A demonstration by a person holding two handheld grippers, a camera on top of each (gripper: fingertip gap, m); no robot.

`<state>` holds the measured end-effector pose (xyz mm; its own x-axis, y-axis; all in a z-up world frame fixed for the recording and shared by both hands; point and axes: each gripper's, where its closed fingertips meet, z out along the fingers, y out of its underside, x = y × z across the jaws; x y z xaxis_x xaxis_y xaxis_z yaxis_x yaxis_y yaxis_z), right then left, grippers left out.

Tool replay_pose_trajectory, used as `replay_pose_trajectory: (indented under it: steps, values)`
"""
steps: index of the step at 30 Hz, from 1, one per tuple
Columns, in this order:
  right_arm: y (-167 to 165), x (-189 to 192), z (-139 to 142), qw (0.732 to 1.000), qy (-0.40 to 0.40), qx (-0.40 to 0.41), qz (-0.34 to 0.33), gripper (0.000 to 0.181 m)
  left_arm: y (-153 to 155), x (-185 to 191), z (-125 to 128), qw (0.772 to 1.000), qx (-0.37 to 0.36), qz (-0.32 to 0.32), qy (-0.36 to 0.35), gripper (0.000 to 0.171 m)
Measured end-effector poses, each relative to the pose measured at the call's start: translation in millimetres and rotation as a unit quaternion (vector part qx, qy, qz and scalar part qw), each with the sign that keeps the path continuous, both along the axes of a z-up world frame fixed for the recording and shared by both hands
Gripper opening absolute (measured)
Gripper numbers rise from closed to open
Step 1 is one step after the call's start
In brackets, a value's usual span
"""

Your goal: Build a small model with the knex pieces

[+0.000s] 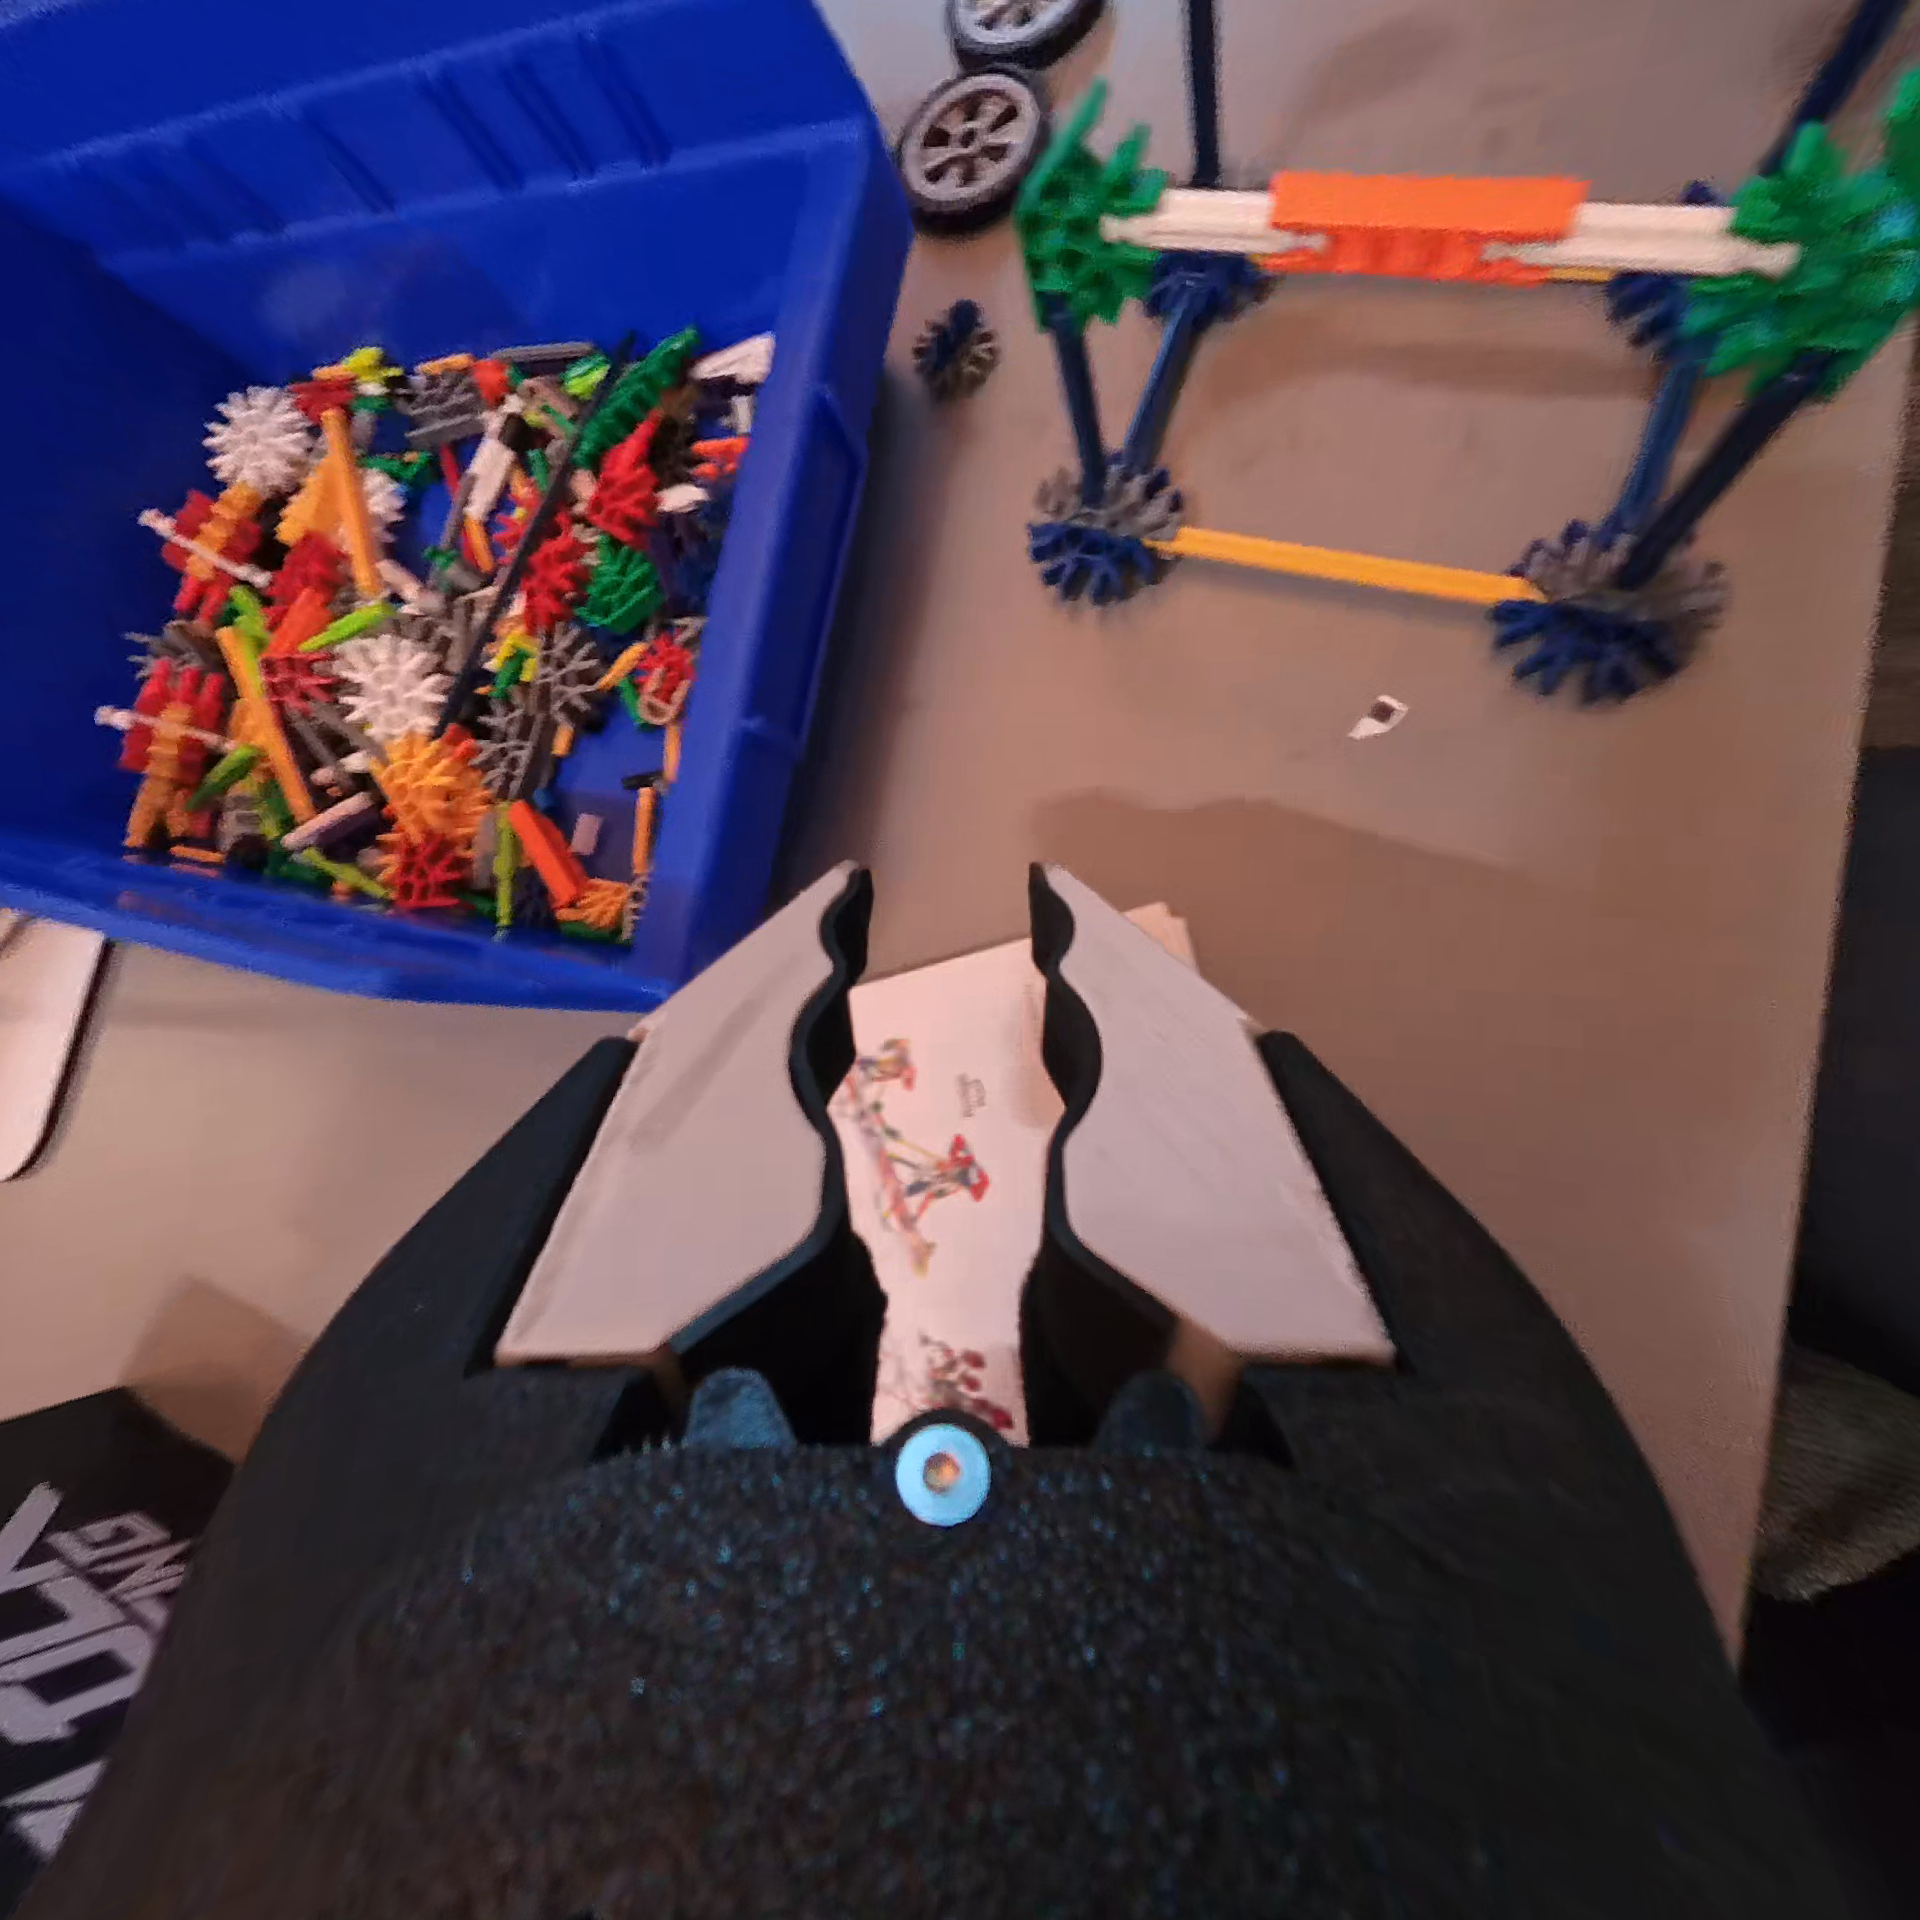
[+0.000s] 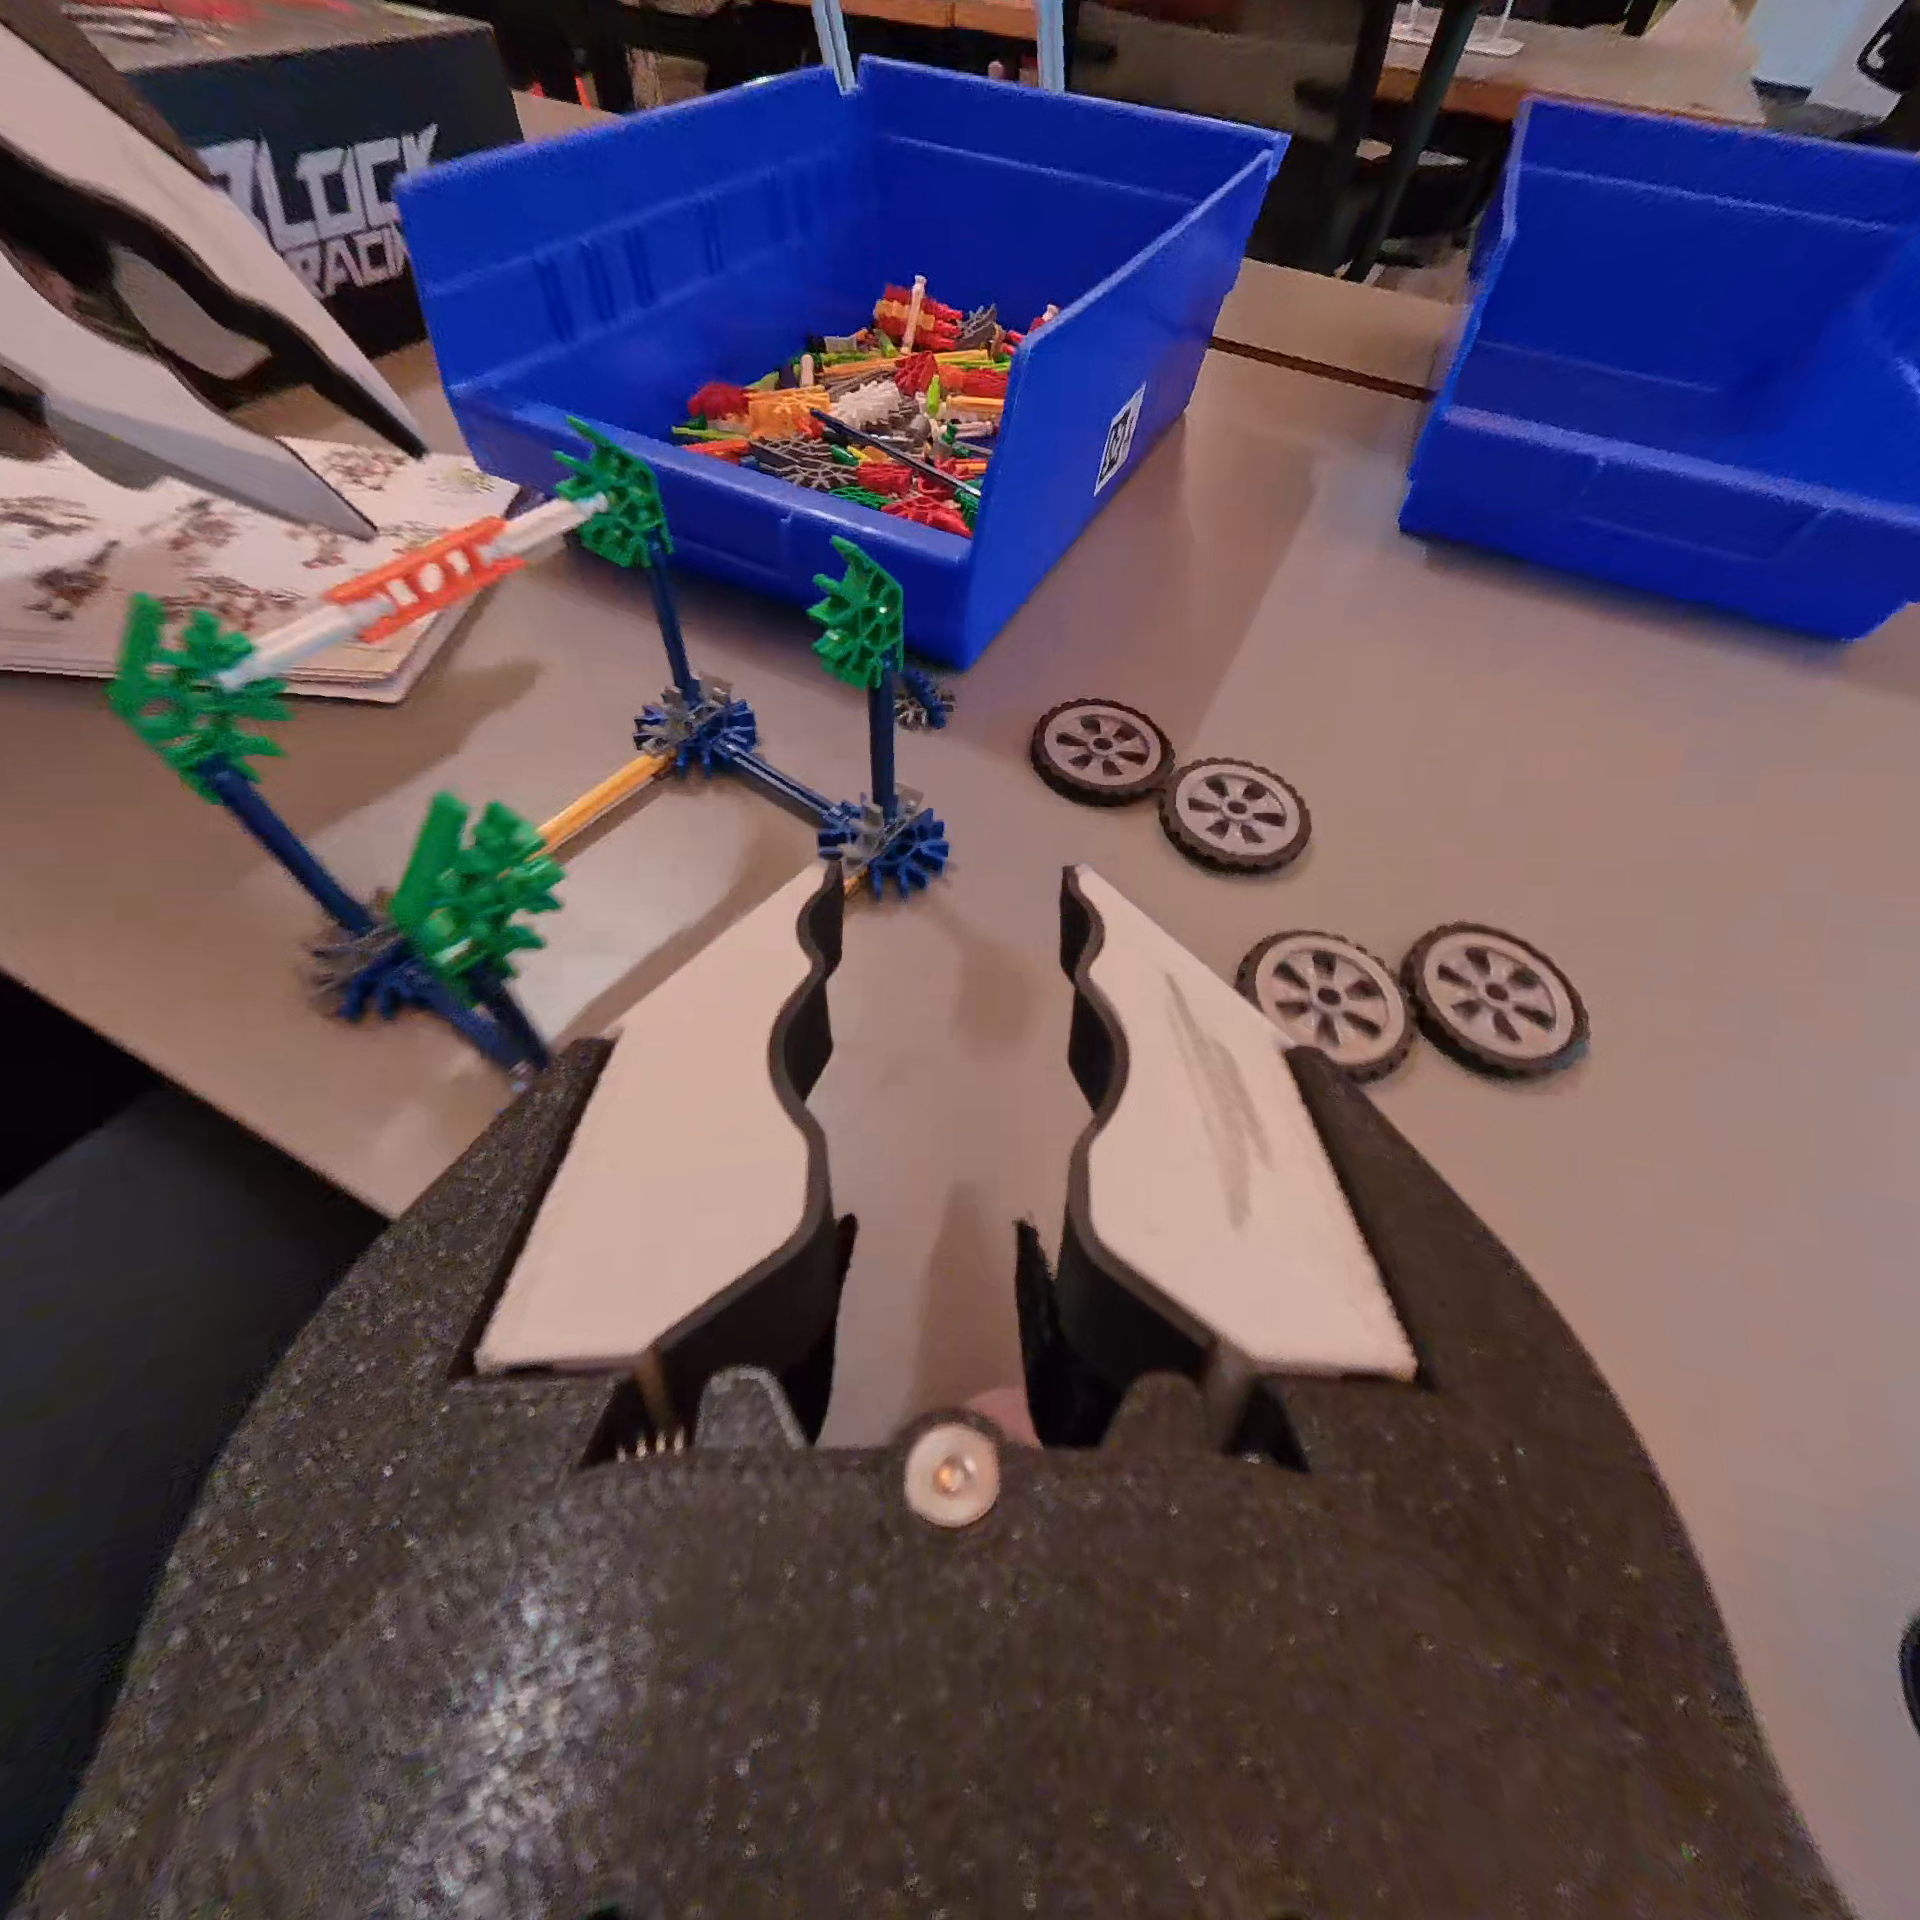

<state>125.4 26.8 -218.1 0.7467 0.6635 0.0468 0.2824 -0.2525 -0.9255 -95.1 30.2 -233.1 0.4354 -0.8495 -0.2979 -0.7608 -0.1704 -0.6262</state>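
A rod-and-connector frame point(image 1: 1382, 384) stands on the table, with green and dark blue connectors, blue rods, a yellow rod and an orange-and-white top bar. It also shows in the right wrist view point(image 2: 686, 727). My left gripper point(image 1: 949, 883) is open and empty, above an instruction booklet point(image 1: 935, 1122), short of the frame. My right gripper point(image 2: 951, 888) is open and empty, just right of the frame's near blue connector point(image 2: 883, 842). The left gripper point(image 2: 384, 488) shows at the upper left of the right wrist view, over the booklet point(image 2: 208, 582).
A blue bin point(image 1: 790, 582) of several mixed coloured pieces sits left of the frame; it also shows in the right wrist view point(image 2: 1081, 447). A second blue bin point(image 2: 1662, 468) stands right. Several grey wheels point(image 2: 1413, 997) and a loose blue connector point(image 1: 954, 348) lie on the table. A black box point(image 2: 312, 187) is behind. The gap from one gripper's tips to the other's is roughly 25 cm. The loose blue connector point(image 1: 954, 348) is about equally far from each gripper, around 15 cm. It is also in sight in the right wrist view point(image 2: 914, 692).
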Motion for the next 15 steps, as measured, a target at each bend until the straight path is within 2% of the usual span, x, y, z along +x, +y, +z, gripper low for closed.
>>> replay_pose_trajectory:
  steps: [4, 6, 9, 13, 15]
  values:
    - [26.1, -15.2, -12.5, 0.999, -0.027, -0.014, 0.012, 0.042, 31.7, -3.1, 31.2, 0.999, 0.045, 0.02, 0.002, 0.029]
    - [37.7, -21.9, -4.0, 1.0, -0.021, 0.007, 0.013, 0.042, 53.2, -2.1, 51.7, 0.997, 0.071, 0.024, 0.018, 0.026]
    - [52.7, -32.2, -12.3, 0.999, -0.024, -0.01, 0.022, 0.042, 89.1, 4.9, 75.9, 0.994, 0.092, 0.018, 0.054, 0.025]
    - [61.0, -39.7, -9.3, 1.0, -0.017, 0.004, 0.025, 0.042, 142.3, 13.5, 75.8, 0.992, 0.067, 0.009, 0.108, 0.023]
    - [61.9, -37.9, -4.1, 1.0, -0.003, 0.016, 0.022, 0.042, 165.0, 19.4, 65.3, 0.99, 0.044, 0.0, 0.137, 0.022]
